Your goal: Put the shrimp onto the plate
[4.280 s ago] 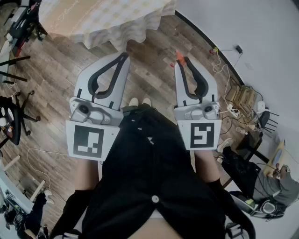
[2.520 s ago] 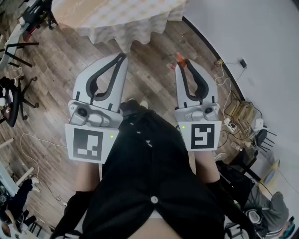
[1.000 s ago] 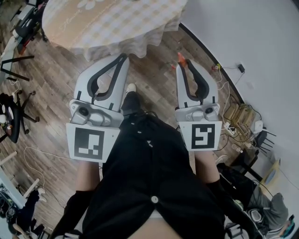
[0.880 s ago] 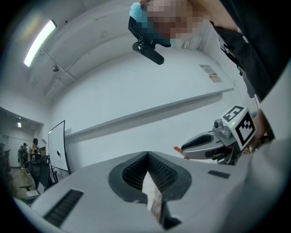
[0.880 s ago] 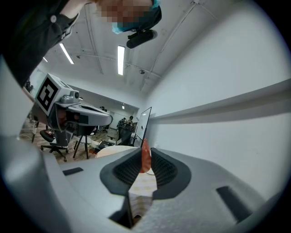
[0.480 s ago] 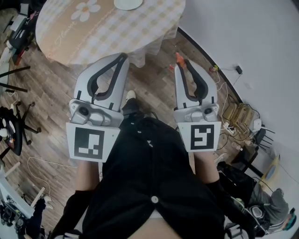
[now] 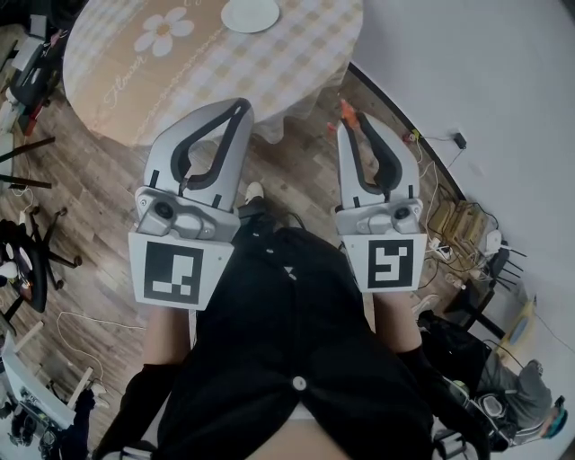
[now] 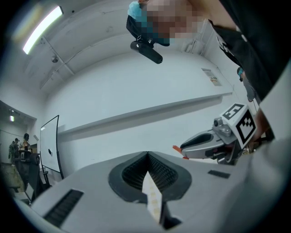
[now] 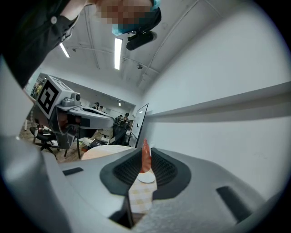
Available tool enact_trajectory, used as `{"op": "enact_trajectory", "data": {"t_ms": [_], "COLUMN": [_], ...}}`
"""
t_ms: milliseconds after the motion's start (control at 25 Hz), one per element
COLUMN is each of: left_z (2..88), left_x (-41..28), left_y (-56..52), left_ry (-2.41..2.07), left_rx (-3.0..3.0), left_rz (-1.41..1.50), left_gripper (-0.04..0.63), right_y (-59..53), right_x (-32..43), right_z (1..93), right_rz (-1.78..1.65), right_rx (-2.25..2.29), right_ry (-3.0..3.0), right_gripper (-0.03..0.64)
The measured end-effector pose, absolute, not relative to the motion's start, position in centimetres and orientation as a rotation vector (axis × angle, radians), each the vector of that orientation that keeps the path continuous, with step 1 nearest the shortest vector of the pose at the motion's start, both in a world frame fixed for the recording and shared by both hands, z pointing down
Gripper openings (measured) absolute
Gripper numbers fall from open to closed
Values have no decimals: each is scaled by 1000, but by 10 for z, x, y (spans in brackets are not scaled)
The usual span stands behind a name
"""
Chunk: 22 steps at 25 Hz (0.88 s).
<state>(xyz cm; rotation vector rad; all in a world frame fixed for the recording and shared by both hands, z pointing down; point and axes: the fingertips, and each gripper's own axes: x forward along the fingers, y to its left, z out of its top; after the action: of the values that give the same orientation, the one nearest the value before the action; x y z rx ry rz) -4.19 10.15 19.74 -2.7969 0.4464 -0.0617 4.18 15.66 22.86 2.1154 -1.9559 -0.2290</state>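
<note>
table (image 7: 180, 81): closer, far more of it in the head view than 4 s ago | daisy print (image 7: 163, 30): now showing | plate (image 7: 251, 14): newly in sight at top | left gripper (image 7: 241, 105): tips now over the cloth edge, previously over floor

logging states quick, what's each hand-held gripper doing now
Left hand-held gripper: shut, empty.
Right hand-held gripper: shut on shrimp.

Shrimp (image 9: 145, 157) mostly hidden btwn right gripper (image 7: 350, 123) jaws; table (image 7: 296, 54) cut off at top.
</note>
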Motion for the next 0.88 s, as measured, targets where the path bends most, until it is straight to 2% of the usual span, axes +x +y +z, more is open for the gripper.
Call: {"op": "enact_trajectory", "data": {"t_ms": [880], "left_z": [207], "left_x": [-29], "left_y": [43], "left_ry": [398], "left_rx": [-2821], "left_rz": [-60], "left_gripper": [2], "right_y": [104], "right_x": [56], "right_z": [235], "right_rz": [-211], "right_rx": [2153], "right_ry": [-1893], "right_gripper": [49]}}
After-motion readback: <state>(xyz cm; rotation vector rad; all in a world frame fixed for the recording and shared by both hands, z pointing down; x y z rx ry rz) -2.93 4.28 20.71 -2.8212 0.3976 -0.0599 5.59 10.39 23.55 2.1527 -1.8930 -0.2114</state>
